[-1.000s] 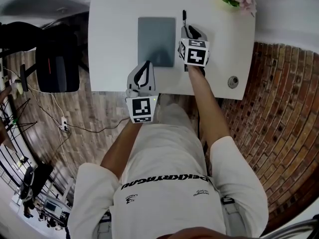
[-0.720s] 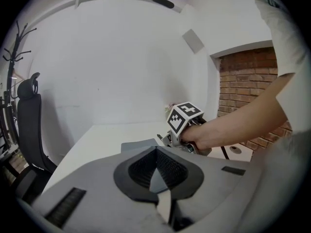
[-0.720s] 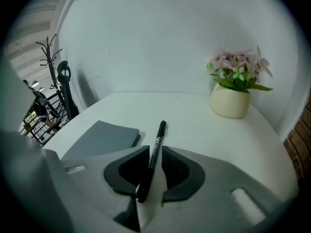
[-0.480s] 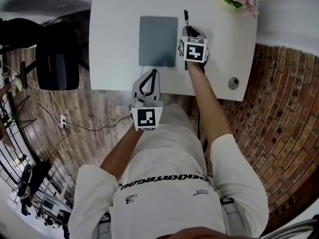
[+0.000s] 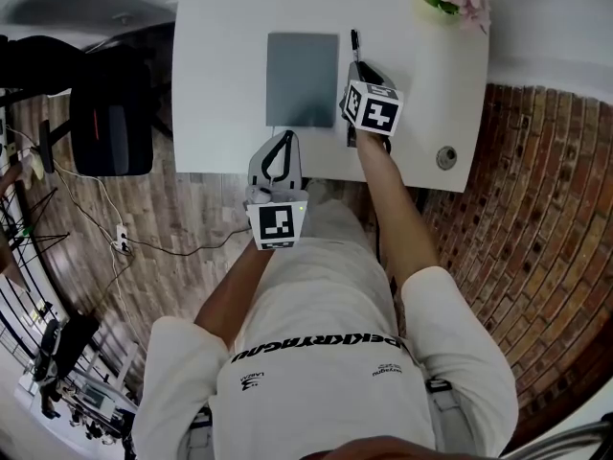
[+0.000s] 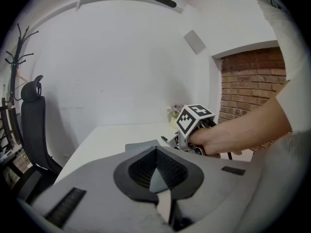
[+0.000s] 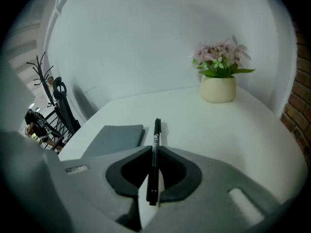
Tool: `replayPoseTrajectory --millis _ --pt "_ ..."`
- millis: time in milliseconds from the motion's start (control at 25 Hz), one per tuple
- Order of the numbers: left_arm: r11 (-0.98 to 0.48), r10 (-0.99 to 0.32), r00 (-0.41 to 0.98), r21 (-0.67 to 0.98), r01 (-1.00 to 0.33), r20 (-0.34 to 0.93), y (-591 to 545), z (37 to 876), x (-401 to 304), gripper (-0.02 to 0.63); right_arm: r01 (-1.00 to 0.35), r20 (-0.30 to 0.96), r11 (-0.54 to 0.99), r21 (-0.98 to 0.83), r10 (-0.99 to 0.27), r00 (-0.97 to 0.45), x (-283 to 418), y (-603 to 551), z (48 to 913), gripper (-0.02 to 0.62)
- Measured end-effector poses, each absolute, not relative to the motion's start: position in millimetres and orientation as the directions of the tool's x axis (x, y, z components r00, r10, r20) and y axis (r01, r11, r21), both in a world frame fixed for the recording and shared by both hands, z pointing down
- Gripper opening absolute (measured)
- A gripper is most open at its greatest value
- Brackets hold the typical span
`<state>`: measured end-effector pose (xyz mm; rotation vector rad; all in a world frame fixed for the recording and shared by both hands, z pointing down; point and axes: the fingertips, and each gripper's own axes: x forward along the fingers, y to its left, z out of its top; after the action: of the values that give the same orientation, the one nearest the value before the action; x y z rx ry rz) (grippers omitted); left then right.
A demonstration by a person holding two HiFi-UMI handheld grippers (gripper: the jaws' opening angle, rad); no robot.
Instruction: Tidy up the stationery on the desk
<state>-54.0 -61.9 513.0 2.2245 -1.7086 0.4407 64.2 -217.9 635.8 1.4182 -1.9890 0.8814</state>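
— How is the right tool (image 7: 154, 152) doing?

— Its jaws have just been closing; they are pinching the black pen (image 7: 156, 130), lying on the tabletop (image 5: 220, 65) just beside the grey notebook (image 5: 302, 80).

— The left tool (image 6: 155, 149)?

— Hanging closed, empty. Tidying is barely starting, I'd say.

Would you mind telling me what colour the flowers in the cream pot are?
Pale pink; the potted flowers show best in the right gripper view.

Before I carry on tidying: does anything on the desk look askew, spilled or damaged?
Nothing stands out. The pen runs straight alongside the notebook, between the jaws of the right gripper, which have just been closing on it; the flower pot stands upright.
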Motion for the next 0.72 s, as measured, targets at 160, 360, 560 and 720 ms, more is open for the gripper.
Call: replayPoseTrajectory --millis 160,360,560,720 --pt "-0.245 -0.878 0.243 0.049 -0.968 0.413 -58.3 509.2 -55.3 -0.003 -0.944 0.745 0.171 -0.283 -0.581 -0.329 60.5 -195.7 639.4 0.043" --pt "-0.254 -0.872 0.249 0.045 -0.966 0.421 -51.0 506.9 -54.5 -0.003 -0.928 0.747 0.131 -0.348 -0.559 -0.359 53.9 -175.0 644.6 0.043" --pt "-0.25 -0.873 0.244 0.043 -0.967 0.421 -45.4 506.3 -54.9 -0.003 -0.908 0.741 0.076 -0.411 -0.553 -0.382 53.0 -168.1 648.6 0.043" --pt "-0.242 -0.876 0.236 0.038 -0.969 0.42 -40.6 506.7 -56.4 -0.003 -0.896 0.736 0.071 -0.438 -0.545 -0.403 49.8 -165.3 648.6 0.044"
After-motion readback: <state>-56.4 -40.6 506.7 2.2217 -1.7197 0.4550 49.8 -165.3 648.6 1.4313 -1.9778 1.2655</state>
